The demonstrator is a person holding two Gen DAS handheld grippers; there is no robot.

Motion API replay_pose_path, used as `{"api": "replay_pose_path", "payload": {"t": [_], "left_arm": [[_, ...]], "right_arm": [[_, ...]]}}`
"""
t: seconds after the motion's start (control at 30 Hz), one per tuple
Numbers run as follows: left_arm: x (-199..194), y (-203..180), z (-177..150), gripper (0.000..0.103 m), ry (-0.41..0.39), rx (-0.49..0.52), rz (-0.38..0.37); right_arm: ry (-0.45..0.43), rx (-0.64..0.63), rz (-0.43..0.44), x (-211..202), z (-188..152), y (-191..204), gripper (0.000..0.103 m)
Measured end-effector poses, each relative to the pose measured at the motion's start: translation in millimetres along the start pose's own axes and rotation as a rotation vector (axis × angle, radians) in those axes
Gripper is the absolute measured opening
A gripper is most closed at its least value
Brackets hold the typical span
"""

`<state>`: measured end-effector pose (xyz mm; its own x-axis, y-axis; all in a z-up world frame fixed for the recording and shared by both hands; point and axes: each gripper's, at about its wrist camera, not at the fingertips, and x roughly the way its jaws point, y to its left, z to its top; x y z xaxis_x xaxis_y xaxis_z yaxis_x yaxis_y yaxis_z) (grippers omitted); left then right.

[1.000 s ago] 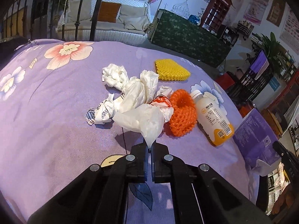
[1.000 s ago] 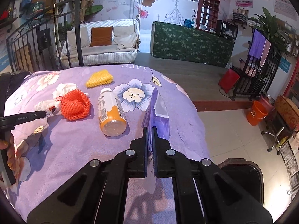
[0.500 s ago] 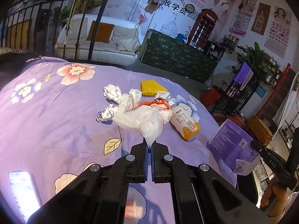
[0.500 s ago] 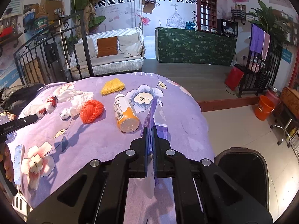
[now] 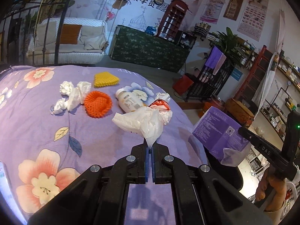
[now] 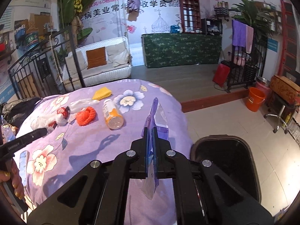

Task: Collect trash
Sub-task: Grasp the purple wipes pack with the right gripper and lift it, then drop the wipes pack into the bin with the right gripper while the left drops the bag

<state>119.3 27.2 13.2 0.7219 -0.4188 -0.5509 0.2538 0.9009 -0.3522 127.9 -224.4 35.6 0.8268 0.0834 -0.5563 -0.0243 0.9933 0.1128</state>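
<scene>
Left wrist view, left to right: crumpled tissues (image 5: 72,93) and orange net (image 5: 97,104) mid-left on the purple bedspread (image 5: 28,131), bottle (image 5: 129,101) at centre. Left gripper (image 5: 149,147) pinches a white plastic bag (image 5: 144,121), held above the bed. Purple packet (image 5: 219,131) at right, clamped edge-on in the right gripper (image 6: 150,140). Black bin (image 6: 226,163) lower right of the right wrist view.

Crumpled white tissue wad (image 5: 148,121) and flat purple wrapper (image 6: 151,131) held aloft.
</scene>
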Motion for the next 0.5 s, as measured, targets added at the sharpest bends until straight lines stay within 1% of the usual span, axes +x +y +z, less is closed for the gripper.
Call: {"api": "replay_pose_path", "payload": {"t": [0.1,0.3,0.37,0.5], "left_arm": [[9,-19,-3,0.002,0.014,0.032,-0.043],[27,-56,-7,0.002,0.037,0.085,-0.120],[34,-67,-7,0.002,0.047,0.101,-0.145],[46,-91,-13,0.002,0.070,0.133,-0.179]], "right_arm": [[-0.009,0.029,-0.042,-13,-5,-20,0.005],[-0.004,0.074,-0.159,-28,-16,-67,0.005],[0.021,0.101,-0.196,-26,-24,-86,0.005],[0.085,0.167,-0.227,-13,-41,-117,0.005]]}}
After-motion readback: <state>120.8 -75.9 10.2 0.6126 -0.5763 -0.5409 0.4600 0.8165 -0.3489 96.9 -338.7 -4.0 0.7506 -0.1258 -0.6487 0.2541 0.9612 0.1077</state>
